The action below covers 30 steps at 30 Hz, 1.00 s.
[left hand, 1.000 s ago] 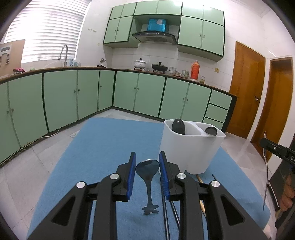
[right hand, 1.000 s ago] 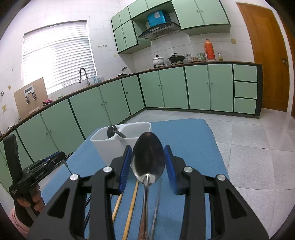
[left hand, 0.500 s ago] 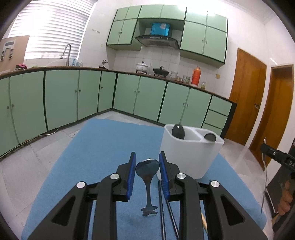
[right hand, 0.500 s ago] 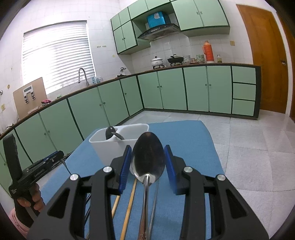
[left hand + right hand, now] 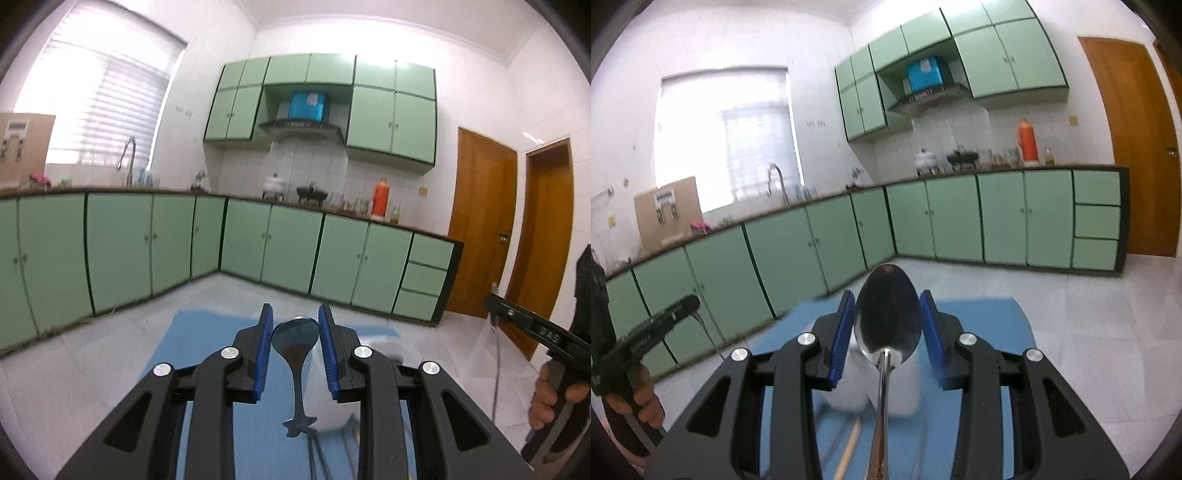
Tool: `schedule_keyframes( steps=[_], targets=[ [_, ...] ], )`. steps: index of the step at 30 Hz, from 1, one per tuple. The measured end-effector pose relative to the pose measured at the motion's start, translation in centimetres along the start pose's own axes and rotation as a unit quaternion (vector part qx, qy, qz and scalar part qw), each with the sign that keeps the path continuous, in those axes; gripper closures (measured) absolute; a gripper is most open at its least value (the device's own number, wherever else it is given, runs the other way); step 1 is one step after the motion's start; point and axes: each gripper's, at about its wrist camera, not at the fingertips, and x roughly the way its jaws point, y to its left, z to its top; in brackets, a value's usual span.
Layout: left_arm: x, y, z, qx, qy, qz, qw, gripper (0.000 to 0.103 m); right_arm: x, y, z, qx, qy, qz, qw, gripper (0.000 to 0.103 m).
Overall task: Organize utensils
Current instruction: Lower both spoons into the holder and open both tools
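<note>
My left gripper (image 5: 295,334) is shut on a dark metal spoon (image 5: 295,341), bowl up between the blue pads, handle hanging down. My right gripper (image 5: 888,319) is shut on a shiny steel spoon (image 5: 888,325), bowl up, handle running down toward the camera. The white utensil holder (image 5: 897,398) stands on the blue mat (image 5: 979,321), low behind the right spoon; in the left wrist view the holder (image 5: 332,402) shows blurred just right of the spoon's handle. The right gripper (image 5: 532,325) also shows at the left view's right edge, the left gripper (image 5: 665,314) at the right view's left edge.
Wooden chopsticks (image 5: 849,450) and thin metal utensils (image 5: 317,454) lie on the mat near the holder. Green base cabinets (image 5: 147,243) and a counter ring the room. Two wooden doors (image 5: 480,221) stand at the right. Tiled floor surrounds the mat.
Both grippers have risen and tilted upward with their spoons; the holder and mat have dropped low in both views, and the frames are motion-blurred.
</note>
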Motion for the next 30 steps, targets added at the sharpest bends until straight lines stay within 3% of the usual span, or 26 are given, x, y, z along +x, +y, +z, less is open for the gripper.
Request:
schedule_keyframes(
  steps=[5, 10, 18, 30],
  targets=[
    [2.0, -2.3, 3.4, 0.023, -0.032, -0.018, 0.9991, 0.078, 3.0, 0.2, 3.2, 0.000, -0.052, 0.005, 0.999, 0.068],
    [5.8, -4.1, 4.5, 0.035, -0.028, -0.032, 0.9985, 0.078, 7.2, -0.2, 4.3, -0.011, -0.082, -0.020, 0.996, 0.068],
    [12.1, -4.6, 2.5, 0.041, 0.016, -0.039, 0.9983, 0.078, 13.4, -1.5, 1.7, -0.023, -0.056, -0.051, 0.997, 0.068],
    [14.5, -4.1, -1.7, 0.041, 0.063, -0.049, 0.9960, 0.078, 13.9, -2.8, -3.0, 0.009, 0.025, -0.018, 0.999, 0.068]
  ],
)
